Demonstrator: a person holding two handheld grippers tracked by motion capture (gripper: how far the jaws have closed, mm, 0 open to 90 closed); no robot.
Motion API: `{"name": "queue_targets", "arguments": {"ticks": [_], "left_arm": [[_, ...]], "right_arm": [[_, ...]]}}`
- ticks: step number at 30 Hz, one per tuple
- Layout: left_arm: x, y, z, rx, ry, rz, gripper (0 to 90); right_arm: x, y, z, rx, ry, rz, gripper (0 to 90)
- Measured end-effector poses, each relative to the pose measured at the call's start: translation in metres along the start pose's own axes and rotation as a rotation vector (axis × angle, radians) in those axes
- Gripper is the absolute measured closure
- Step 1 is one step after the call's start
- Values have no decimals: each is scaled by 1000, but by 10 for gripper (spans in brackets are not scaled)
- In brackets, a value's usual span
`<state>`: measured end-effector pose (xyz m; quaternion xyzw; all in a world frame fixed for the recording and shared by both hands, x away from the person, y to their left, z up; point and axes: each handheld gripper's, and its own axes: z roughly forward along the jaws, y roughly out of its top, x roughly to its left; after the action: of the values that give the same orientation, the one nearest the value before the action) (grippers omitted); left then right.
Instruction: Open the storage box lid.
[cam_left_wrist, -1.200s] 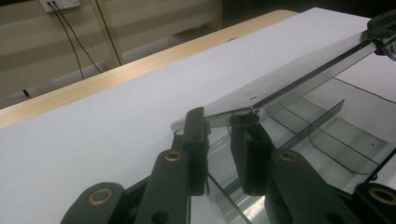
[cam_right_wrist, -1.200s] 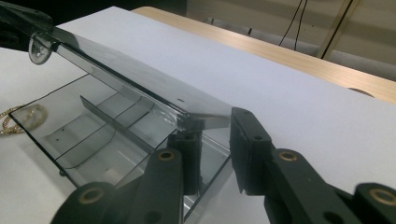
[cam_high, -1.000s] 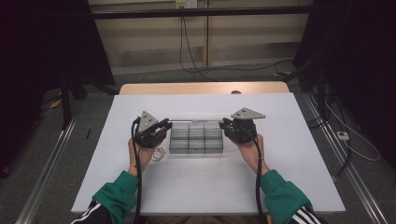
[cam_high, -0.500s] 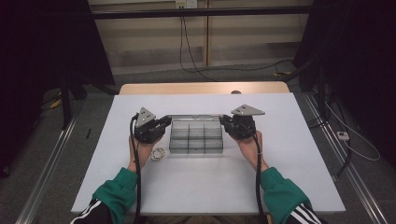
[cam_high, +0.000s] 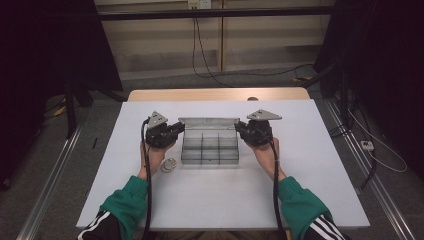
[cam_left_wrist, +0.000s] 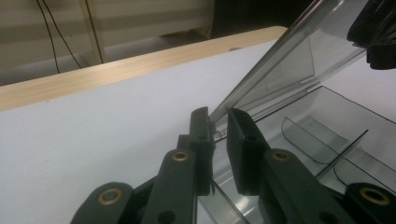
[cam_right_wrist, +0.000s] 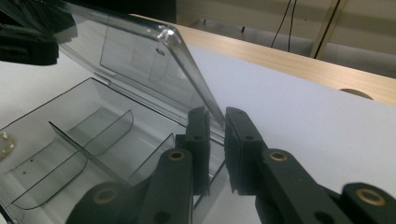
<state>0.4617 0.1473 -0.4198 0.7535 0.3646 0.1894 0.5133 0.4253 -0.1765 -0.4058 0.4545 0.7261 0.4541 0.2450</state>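
Observation:
A clear plastic compartment box (cam_high: 210, 150) sits mid-table with its lid (cam_high: 209, 122) tilted up on the far hinge. My left gripper (cam_high: 180, 129) is shut on the lid's left edge, and my right gripper (cam_high: 238, 128) is shut on its right edge. In the left gripper view the lid (cam_left_wrist: 285, 60) rises steeply from between the black jaws of the left gripper (cam_left_wrist: 219, 125). Below it are empty compartments (cam_left_wrist: 322, 135). In the right gripper view the right gripper (cam_right_wrist: 215, 125) pinches the lid (cam_right_wrist: 140, 51) at its near corner, over the dividers (cam_right_wrist: 84, 135).
A few small metal rings (cam_high: 169, 165) lie on the white table (cam_high: 215, 205) just left of the box, by the left hand. A wooden strip (cam_high: 215, 94) runs along the table's far edge. Dark stands and cables are on the floor beyond.
The lid has swung up from nearly flat to steeply raised. Both grippers have risen and moved back with it, still holding its two ends.

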Motion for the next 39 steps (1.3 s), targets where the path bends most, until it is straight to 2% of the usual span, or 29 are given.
{"name": "queue_targets", "arguments": {"ticks": [3,4,12,16,20,25,35,39], "left_arm": [[2,0,2,-3,-10,-14,801],[3,0,3,5,-10,-5,799],[6,0,12,27,10,-2,799],[10,0,15,27,-4,-24,799],[8,0,16,33,13,-19,805],[9,-1,16,28,8,-29,817],[8,-2,18,27,19,-34,825],[6,-3,22,56,45,-5,807]], "right_arm": [[-1,0,2,0,-2,2,814],[-2,0,2,3,-3,3,816],[-6,1,9,8,-9,21,828],[-5,1,14,20,-31,-2,829],[-6,0,18,29,-34,2,831],[-8,0,21,28,-32,15,832],[-7,-1,24,35,-46,10,832],[-7,-2,25,41,-52,5,837]]}}
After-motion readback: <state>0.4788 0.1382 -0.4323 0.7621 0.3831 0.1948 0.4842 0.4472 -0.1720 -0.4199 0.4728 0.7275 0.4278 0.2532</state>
